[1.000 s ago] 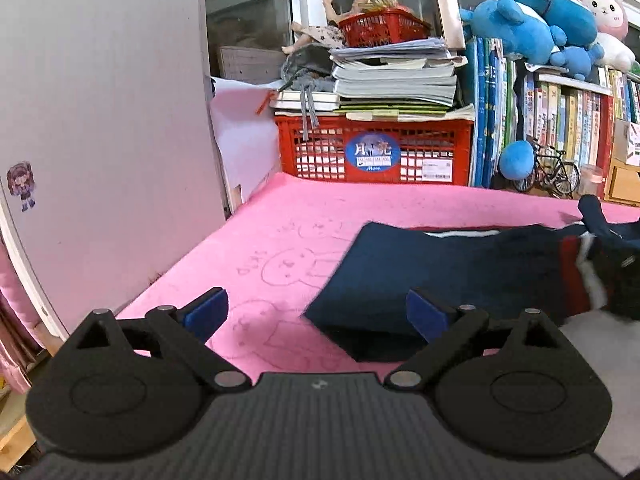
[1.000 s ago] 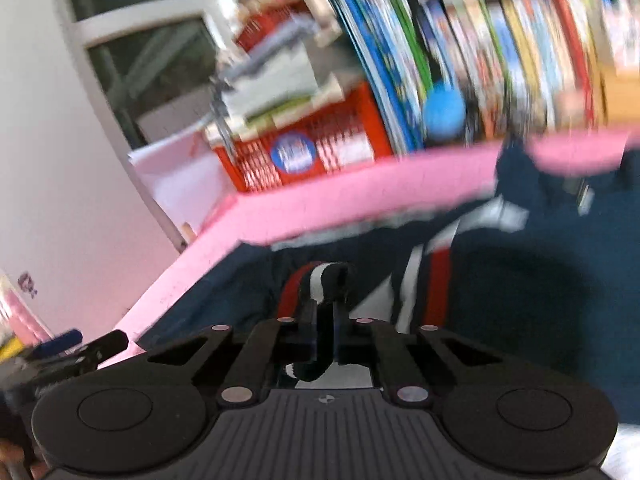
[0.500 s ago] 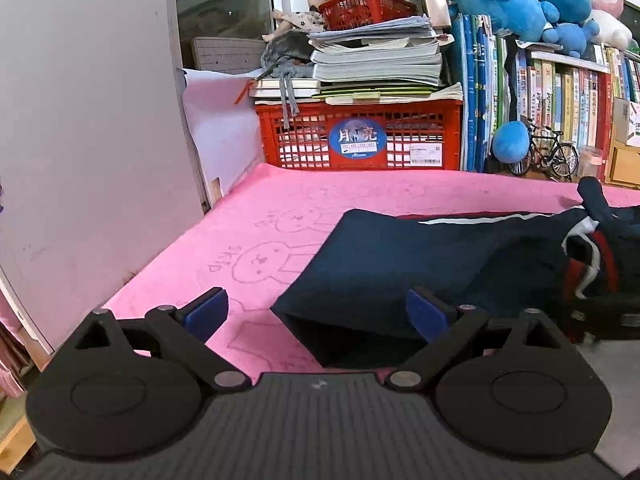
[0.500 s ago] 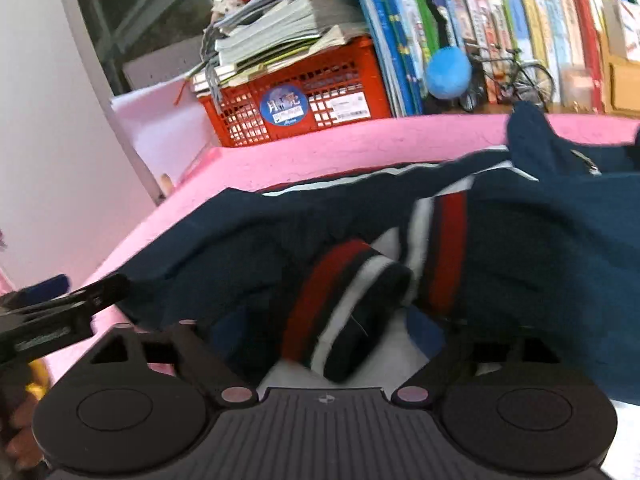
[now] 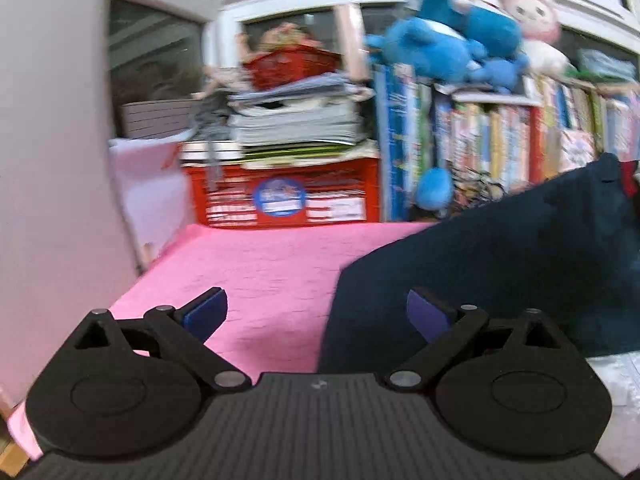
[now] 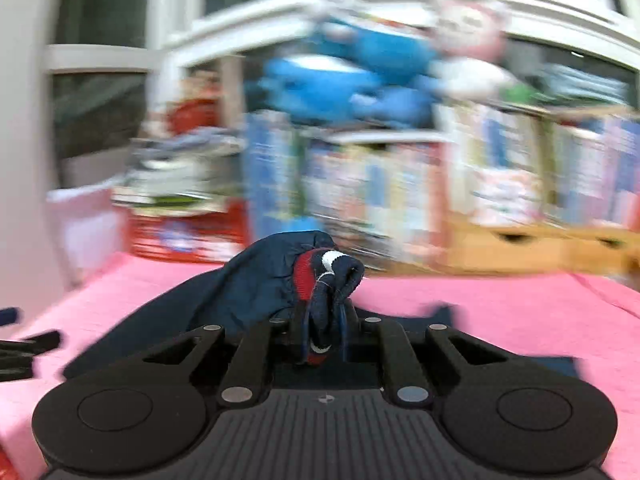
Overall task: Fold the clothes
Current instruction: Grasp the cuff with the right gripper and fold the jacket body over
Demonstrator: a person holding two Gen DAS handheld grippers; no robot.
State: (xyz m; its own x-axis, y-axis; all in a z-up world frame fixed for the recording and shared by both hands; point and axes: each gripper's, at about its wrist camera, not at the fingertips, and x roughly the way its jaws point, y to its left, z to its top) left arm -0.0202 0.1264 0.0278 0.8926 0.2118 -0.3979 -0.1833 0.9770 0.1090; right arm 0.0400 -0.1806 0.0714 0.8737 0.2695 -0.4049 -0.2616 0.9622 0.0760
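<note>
Two grippers over the pink cloth. The right gripper has just been closing and pinches the striped cuff of the navy jacket, lifted at three o'clock. The left gripper stands wide, nothing gripped.

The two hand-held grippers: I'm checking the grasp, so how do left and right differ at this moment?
The left hand-held gripper stands open and empty; the right hand-held gripper has just closed on the navy jacket's striped cuff. The left hangs over the pink cloth at the jacket's edge; the right lifts fabric off it. Both are black with blue pads.
</note>
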